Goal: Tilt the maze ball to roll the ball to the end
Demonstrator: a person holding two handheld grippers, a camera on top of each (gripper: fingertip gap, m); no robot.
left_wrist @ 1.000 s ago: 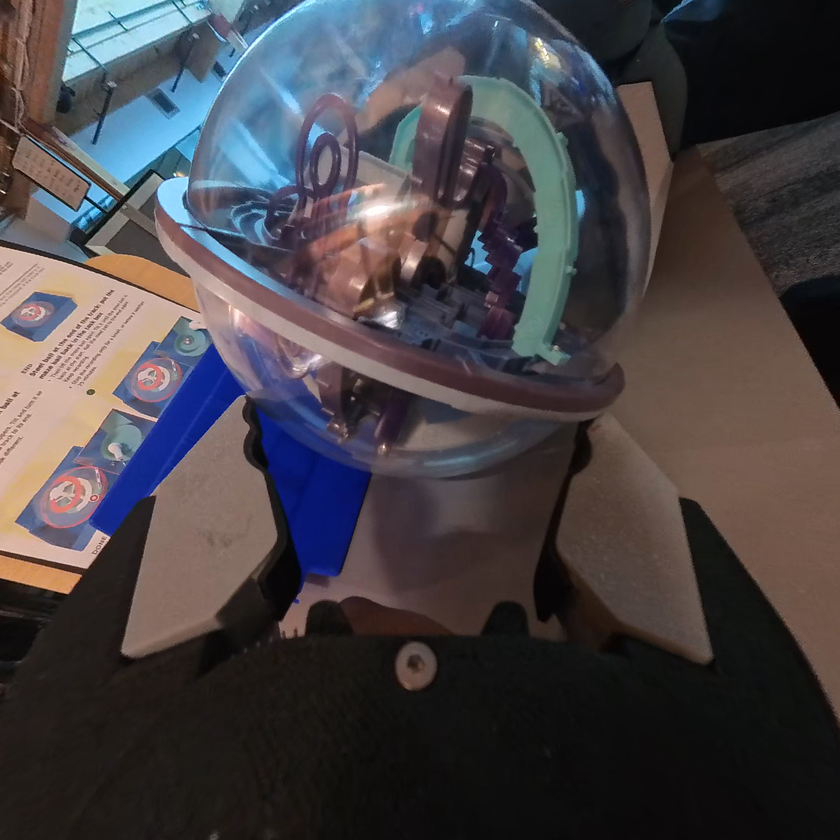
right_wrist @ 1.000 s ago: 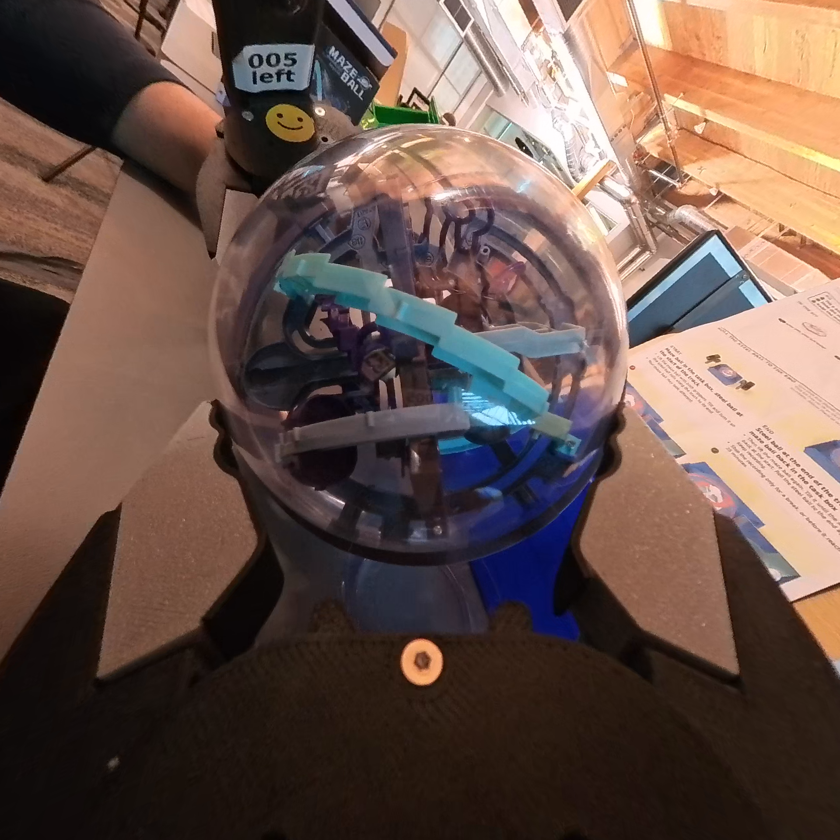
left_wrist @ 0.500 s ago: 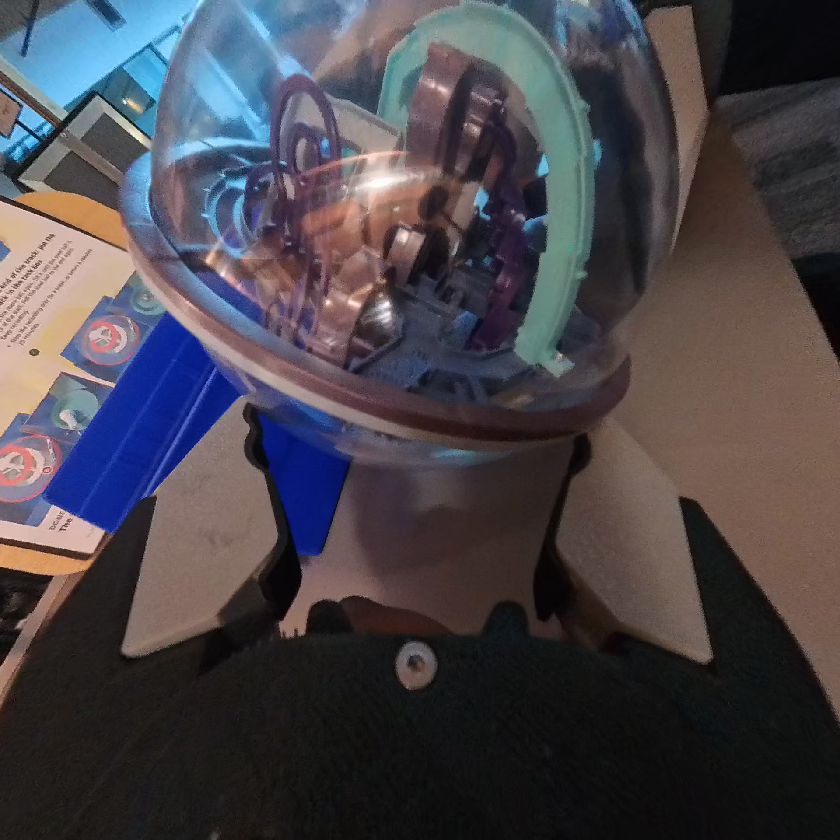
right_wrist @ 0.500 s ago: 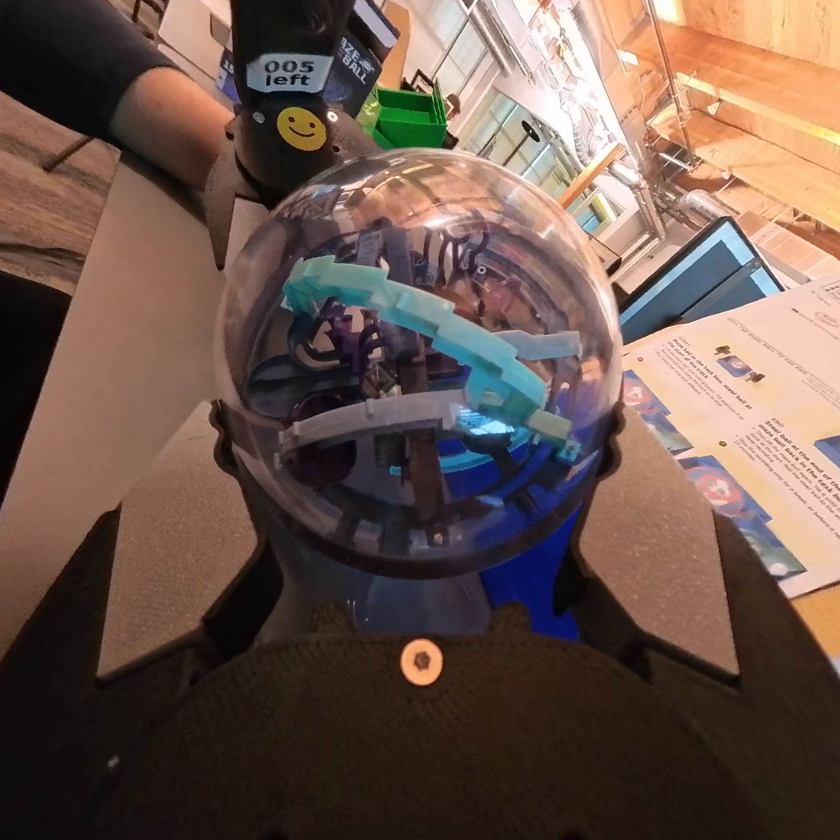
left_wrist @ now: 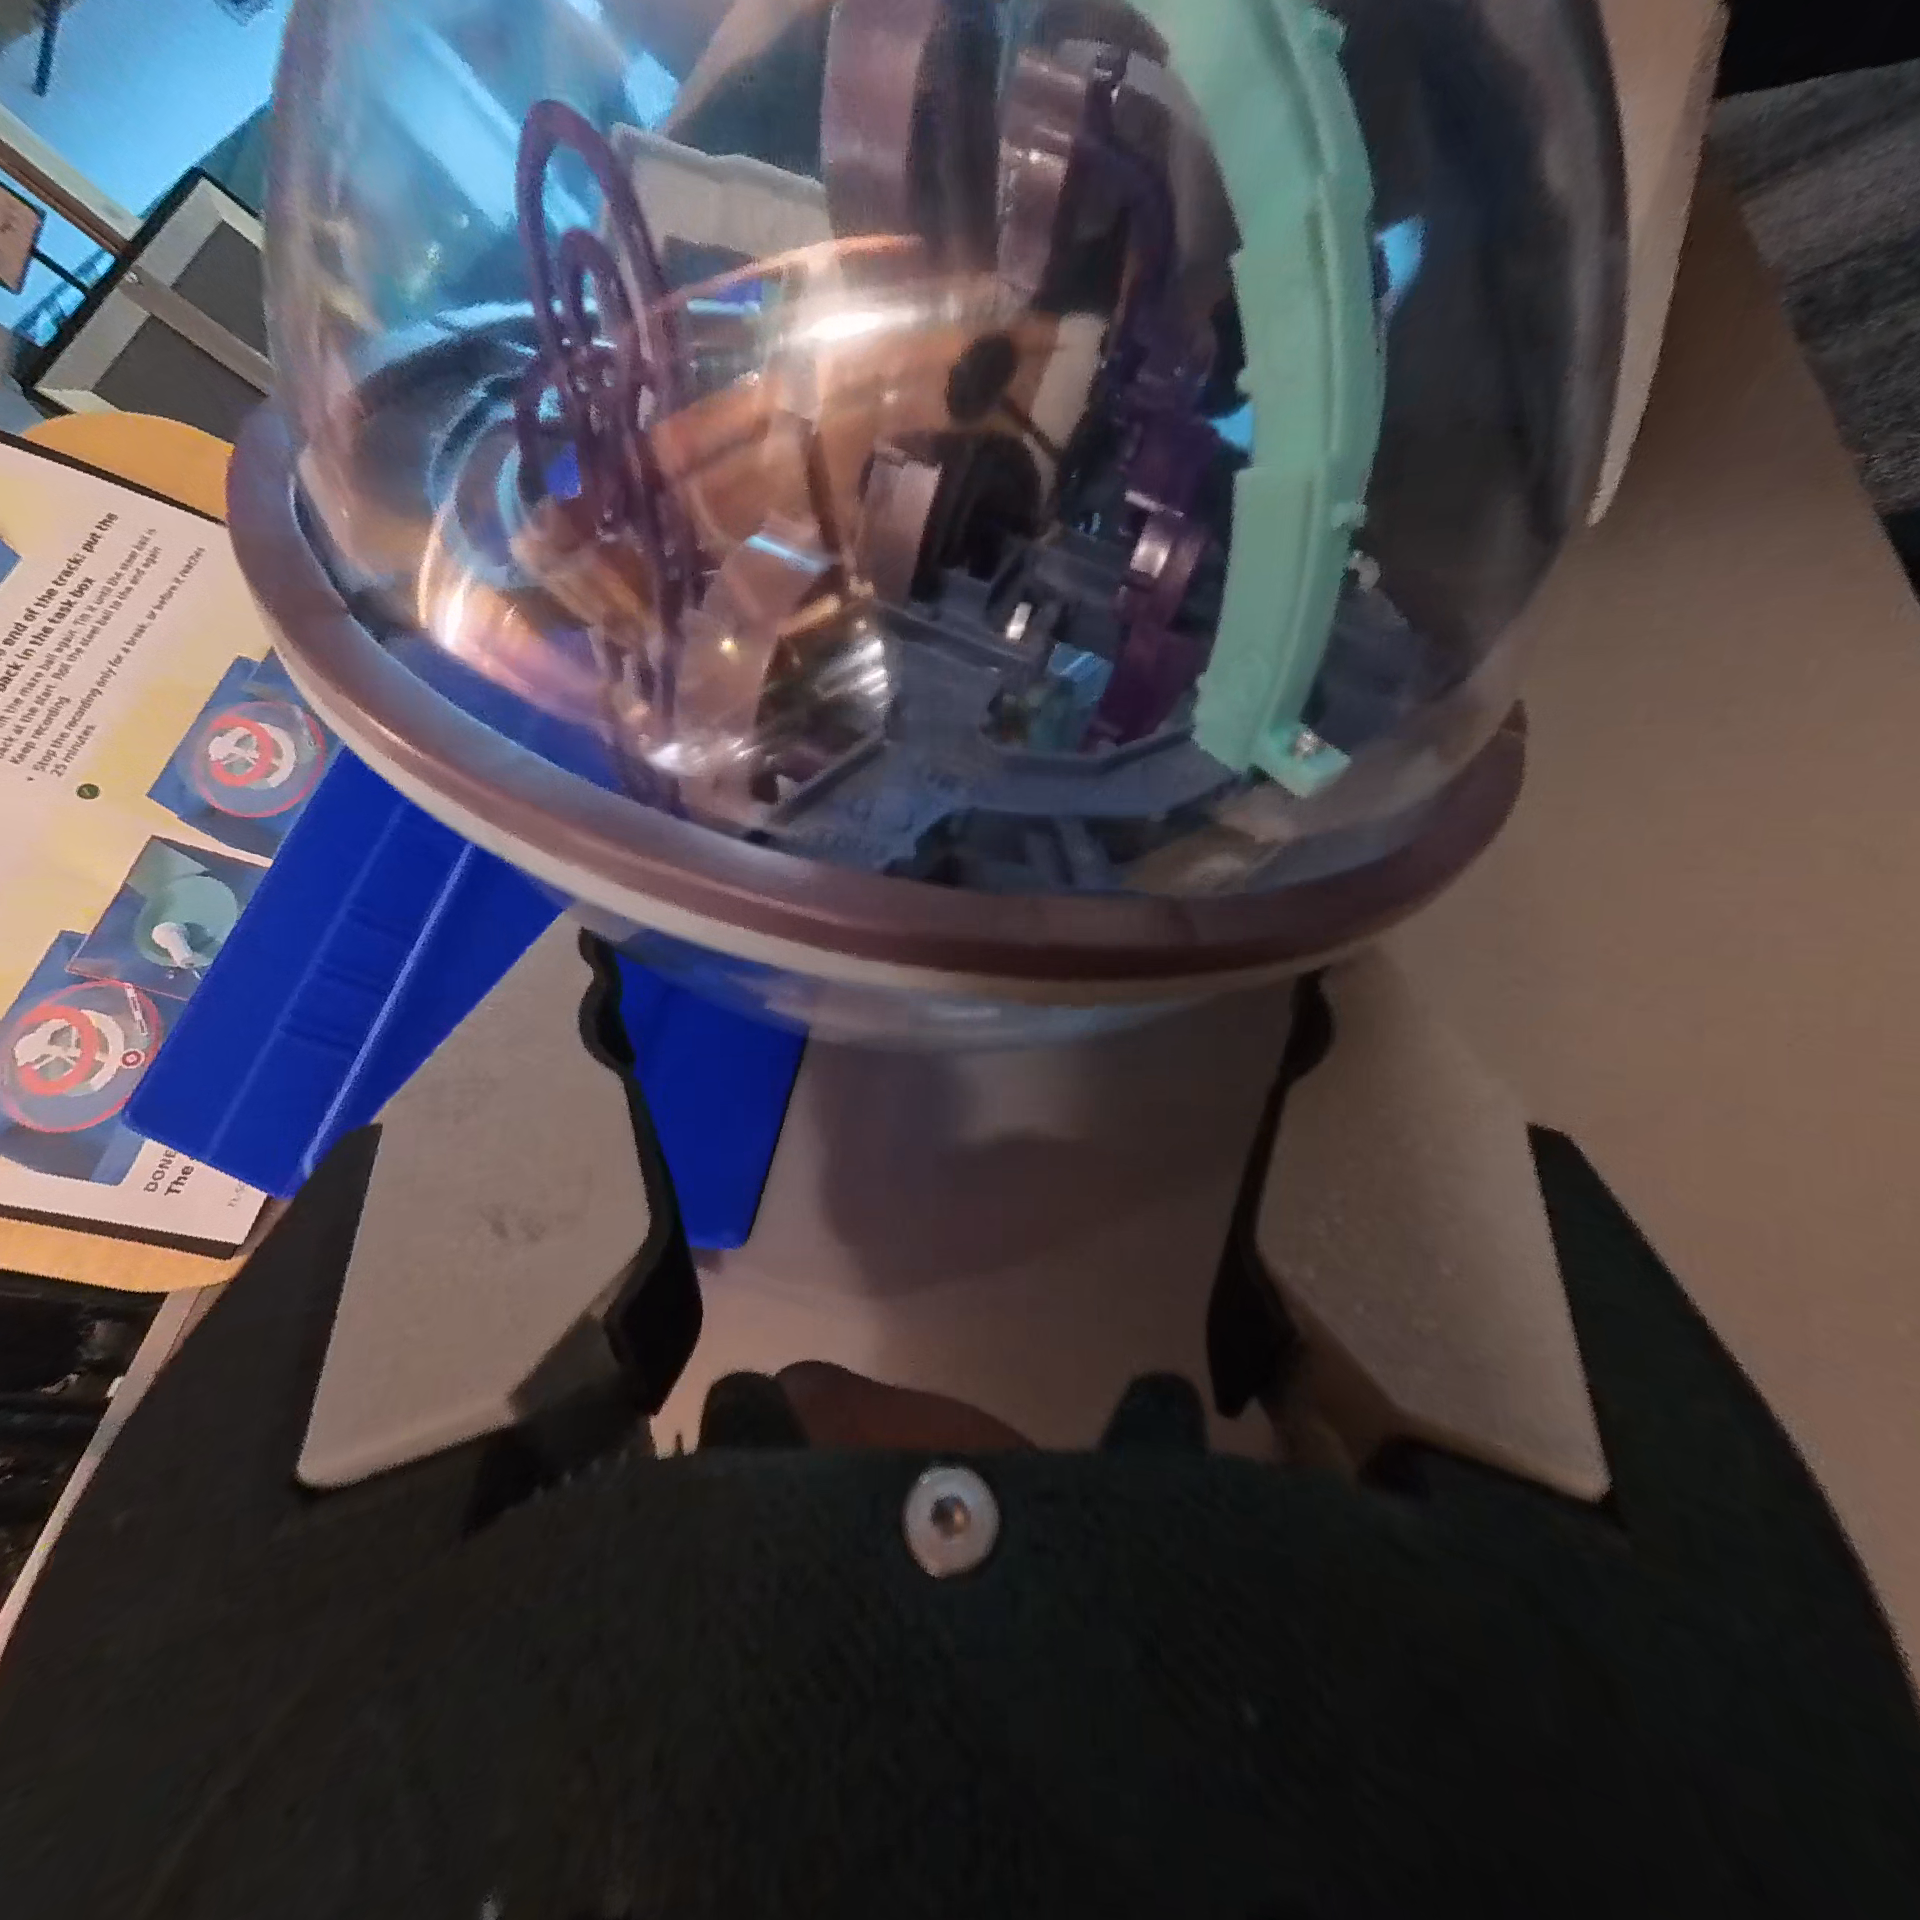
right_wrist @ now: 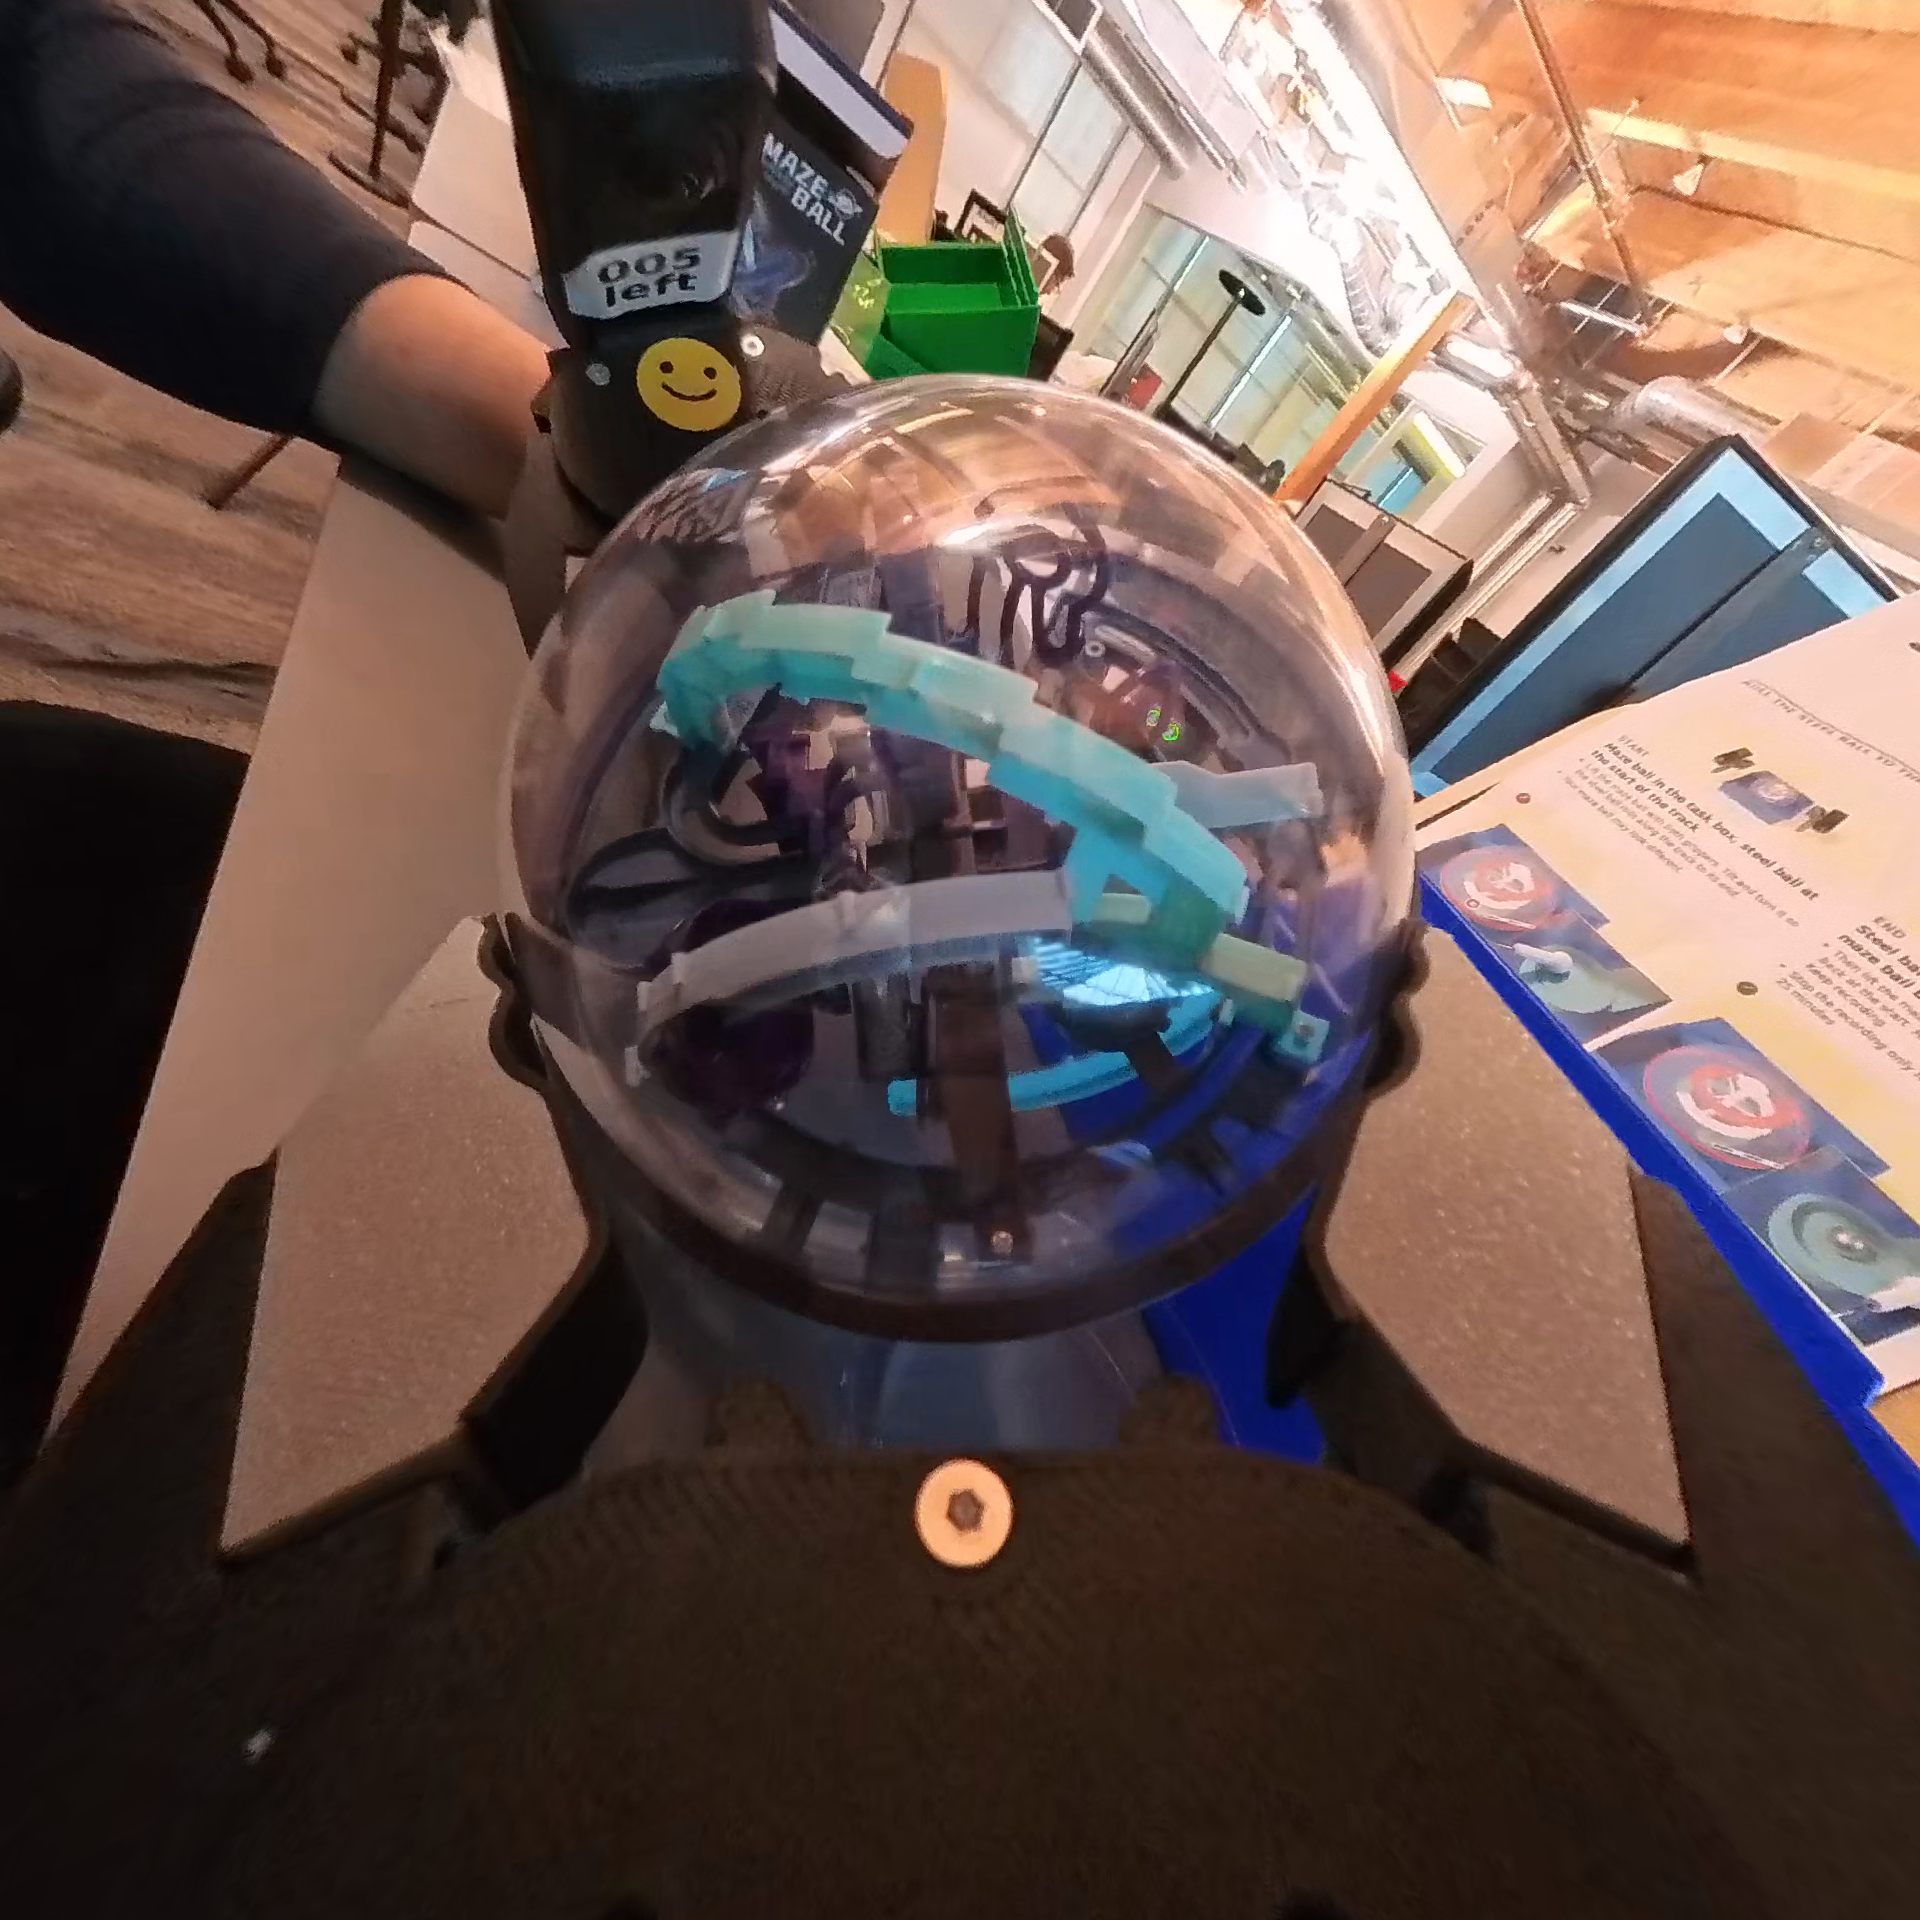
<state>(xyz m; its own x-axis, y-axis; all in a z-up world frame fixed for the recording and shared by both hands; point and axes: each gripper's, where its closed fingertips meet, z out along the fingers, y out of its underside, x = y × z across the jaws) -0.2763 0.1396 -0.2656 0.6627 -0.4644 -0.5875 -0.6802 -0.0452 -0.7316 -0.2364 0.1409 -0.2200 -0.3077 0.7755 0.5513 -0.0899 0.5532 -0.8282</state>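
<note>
1. Maze ball (right_wrist: 956, 831), a clear sphere with a dark rim around its middle, is held up over the pale bench (right_wrist: 343, 790), between the two claws.
2. Inside it sit a teal stepped track (right_wrist: 997, 748), a grey track (right_wrist: 862, 925) and purple loops (left_wrist: 592, 416); glare and blur hide the small steel ball, so I cannot tell where it lies.
3. Right claw (right_wrist: 951, 997) is clenched on the sphere, both fingertips pressed against its sides.
4. Left claw (left_wrist: 956, 987) grips the sphere's underside just below the rim; its fingertips are partly hidden by the sphere. In the left wrist view the top of the sphere is cut off by the frame.
5. Blue box (left_wrist: 343, 987) lies on the bench beneath the sphere, its contents hidden.
6. Printed instruction sheet (right_wrist: 1683, 831) lies beside the box.
7. Green bin (right_wrist: 956, 301) stands farther back.
</note>
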